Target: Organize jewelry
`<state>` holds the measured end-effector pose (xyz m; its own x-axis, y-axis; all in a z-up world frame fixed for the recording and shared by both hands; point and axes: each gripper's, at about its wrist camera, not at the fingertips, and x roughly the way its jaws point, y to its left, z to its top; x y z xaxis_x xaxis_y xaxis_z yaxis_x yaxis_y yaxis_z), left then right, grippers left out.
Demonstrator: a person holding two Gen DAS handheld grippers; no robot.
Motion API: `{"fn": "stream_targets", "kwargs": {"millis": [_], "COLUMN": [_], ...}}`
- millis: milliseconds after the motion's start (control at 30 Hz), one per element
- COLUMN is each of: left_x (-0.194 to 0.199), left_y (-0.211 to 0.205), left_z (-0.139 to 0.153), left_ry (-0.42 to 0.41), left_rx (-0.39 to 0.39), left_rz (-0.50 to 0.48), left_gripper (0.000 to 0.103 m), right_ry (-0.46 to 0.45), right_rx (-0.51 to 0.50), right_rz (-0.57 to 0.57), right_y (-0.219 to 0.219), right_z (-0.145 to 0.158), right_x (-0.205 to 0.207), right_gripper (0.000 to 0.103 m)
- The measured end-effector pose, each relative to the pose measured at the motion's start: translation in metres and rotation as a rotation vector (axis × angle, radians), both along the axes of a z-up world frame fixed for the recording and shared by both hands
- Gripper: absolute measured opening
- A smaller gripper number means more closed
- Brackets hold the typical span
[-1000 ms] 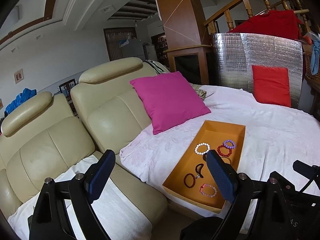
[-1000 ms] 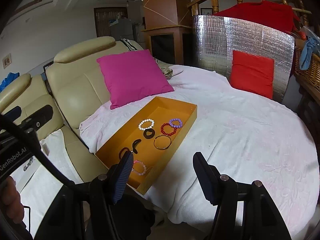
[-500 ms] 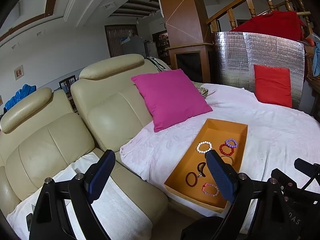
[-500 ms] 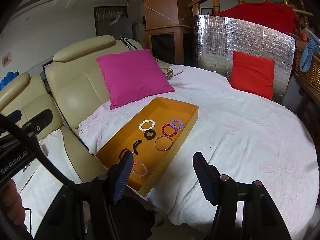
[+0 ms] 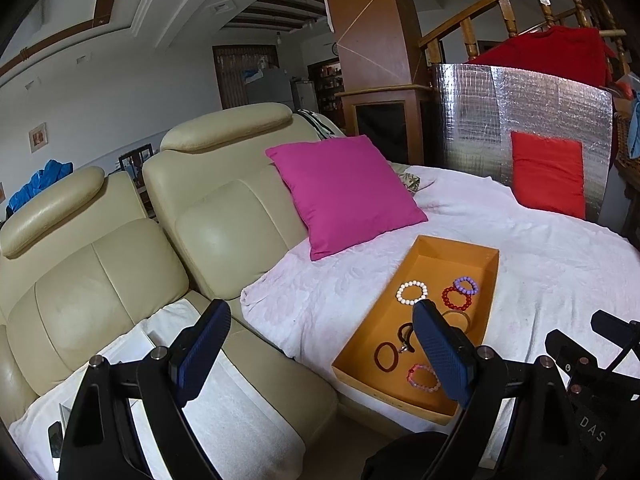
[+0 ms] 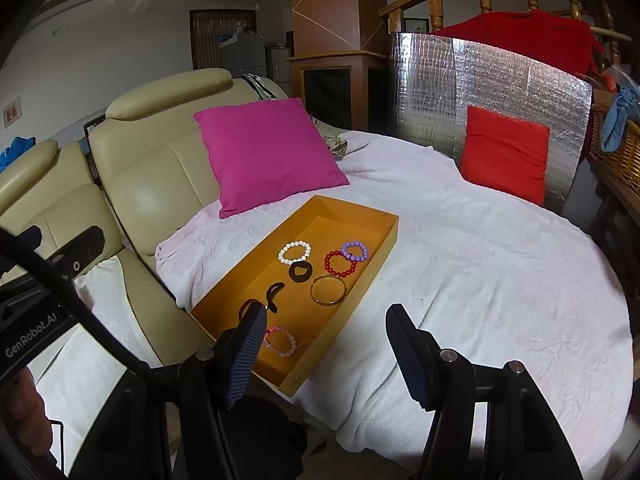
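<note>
An orange tray (image 5: 438,254) (image 6: 336,210) lies on the white bedspread. In it lie a white bead bracelet (image 6: 295,251), a red bead bracelet (image 6: 339,263), a purple one (image 6: 354,251), a gold bangle (image 6: 328,289), a pink bead bracelet (image 6: 280,341), a dark disc (image 6: 300,271) and dark hair ties (image 6: 274,292). My left gripper (image 5: 320,320) stands open over the sofa's edge, short of the tray. My right gripper (image 6: 326,320) is open too, above the tray's near right corner. Nothing is between either pair of fingers.
A magenta cushion (image 6: 266,152) leans on the cream sofa (image 5: 120,248) behind the tray. A red cushion (image 6: 504,152) rests against a silver foil panel (image 6: 488,92). A wicker basket (image 6: 616,148) stands far right. The white spread (image 6: 500,280) stretches right of the tray.
</note>
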<state>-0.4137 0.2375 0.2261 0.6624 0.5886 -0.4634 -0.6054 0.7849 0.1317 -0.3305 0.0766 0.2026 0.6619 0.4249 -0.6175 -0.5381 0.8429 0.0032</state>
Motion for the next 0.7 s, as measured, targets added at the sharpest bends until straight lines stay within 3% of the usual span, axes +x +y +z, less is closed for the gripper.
{"fn": "stream_targets", "kwargs": {"millis": [433,700], "left_x": [0.002,0.033], "left_y": [0.009,0.008], "left_z": [-0.004,-0.016], "left_ry": [0.007,0.058], "left_rx": [0.0,0.011], "left_rz": [0.02,0.034], "left_gripper": [0.092,0.092], "right_ry": [0.0,0.028], "right_rx": [-0.028,-0.004], "right_rz": [0.029,0.057], "right_y": [0.019,0.023], "right_z": [-0.003,-0.017], "right_x": [0.009,0.036], "right_gripper": [0.066,0.066]}}
